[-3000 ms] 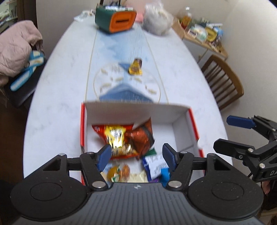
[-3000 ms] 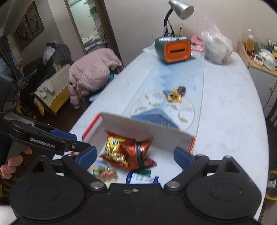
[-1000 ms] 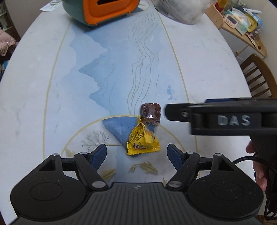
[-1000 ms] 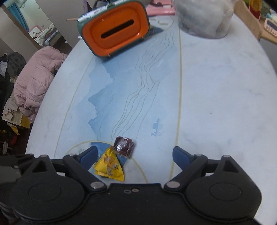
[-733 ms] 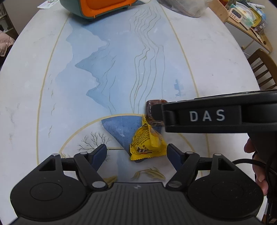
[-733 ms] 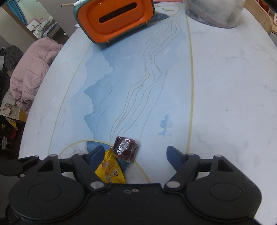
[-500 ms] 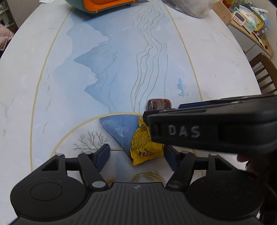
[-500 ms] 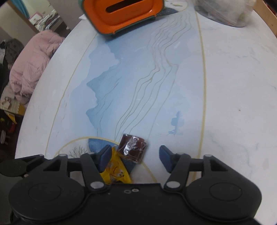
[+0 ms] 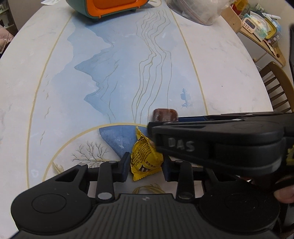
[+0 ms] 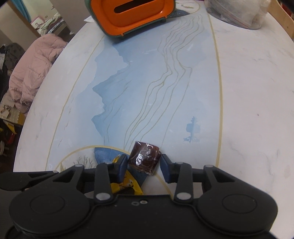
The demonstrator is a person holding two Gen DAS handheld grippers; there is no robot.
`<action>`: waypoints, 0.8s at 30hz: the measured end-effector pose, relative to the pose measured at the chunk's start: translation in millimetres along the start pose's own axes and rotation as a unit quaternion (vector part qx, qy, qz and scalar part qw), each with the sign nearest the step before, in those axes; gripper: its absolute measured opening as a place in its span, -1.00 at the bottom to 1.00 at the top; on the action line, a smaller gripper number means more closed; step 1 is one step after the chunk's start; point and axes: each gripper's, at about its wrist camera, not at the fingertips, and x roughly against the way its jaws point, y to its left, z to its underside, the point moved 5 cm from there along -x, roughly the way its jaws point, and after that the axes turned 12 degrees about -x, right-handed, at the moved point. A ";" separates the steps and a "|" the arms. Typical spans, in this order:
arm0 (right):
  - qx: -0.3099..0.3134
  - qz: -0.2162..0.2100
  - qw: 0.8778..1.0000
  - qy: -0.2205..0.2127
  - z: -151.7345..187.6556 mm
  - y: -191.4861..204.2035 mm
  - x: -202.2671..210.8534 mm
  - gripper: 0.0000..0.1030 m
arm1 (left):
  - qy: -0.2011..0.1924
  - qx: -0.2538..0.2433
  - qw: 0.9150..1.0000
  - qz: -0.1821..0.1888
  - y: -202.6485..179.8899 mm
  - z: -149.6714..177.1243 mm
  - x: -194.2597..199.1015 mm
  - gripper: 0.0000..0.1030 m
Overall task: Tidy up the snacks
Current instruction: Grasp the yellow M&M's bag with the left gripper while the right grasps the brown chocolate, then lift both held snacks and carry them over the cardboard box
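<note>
A yellow snack packet [image 9: 145, 160] lies on the painted table [image 9: 55, 82], with a brown foil-wrapped cube [image 10: 144, 160] just beyond it. My left gripper [image 9: 146, 168] points steeply down; its jaws are closing, and the pads sit against both sides of the packet. My right gripper [image 10: 143, 166] is closing on the cube, with a blue pad at each side of it. In the left wrist view one black finger [image 9: 183, 139] of the right gripper crosses from the right and hides most of the cube [image 9: 165, 114]. The packet [image 10: 126, 183] shows partly under the right gripper.
An orange-and-green box [image 10: 136, 14] stands at the table's far end, beside a clear plastic bag [image 9: 193, 11]. A wooden chair [image 9: 275, 86] and a cluttered shelf [image 9: 261, 22] are off the right edge. A pink jacket [image 10: 31, 73] lies left of the table.
Both pairs of jaws have narrowed from wide apart to the sides of their snacks. The right gripper has come down over the cube and now fills more of the left wrist view.
</note>
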 end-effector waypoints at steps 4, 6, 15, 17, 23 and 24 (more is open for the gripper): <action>-0.013 -0.011 1.000 -0.011 0.5 -4.4 16.9 -0.28 | -0.011 0.005 1.000 0.000 2.4 2.4 16.5 -0.34; -0.016 -0.019 1.000 -0.018 1.6 -5.5 29.0 -0.28 | -0.018 0.009 1.000 0.003 3.3 3.1 28.1 -0.34; -0.007 -0.048 0.998 -0.050 18.2 2.2 88.5 -0.28 | -0.045 0.014 0.999 -0.002 0.6 13.9 92.4 -0.34; -0.001 -0.055 0.997 -0.057 24.9 6.1 103.4 -0.28 | -0.048 0.014 0.999 -0.004 -0.6 17.7 105.9 -0.34; 0.016 -0.073 0.994 -0.081 47.0 21.1 153.0 -0.27 | -0.069 0.007 0.998 -0.009 -4.3 36.3 153.8 -0.34; 0.019 -0.076 0.993 -0.085 51.2 24.3 161.3 -0.27 | -0.075 0.006 0.997 -0.009 -5.1 39.2 163.3 -0.34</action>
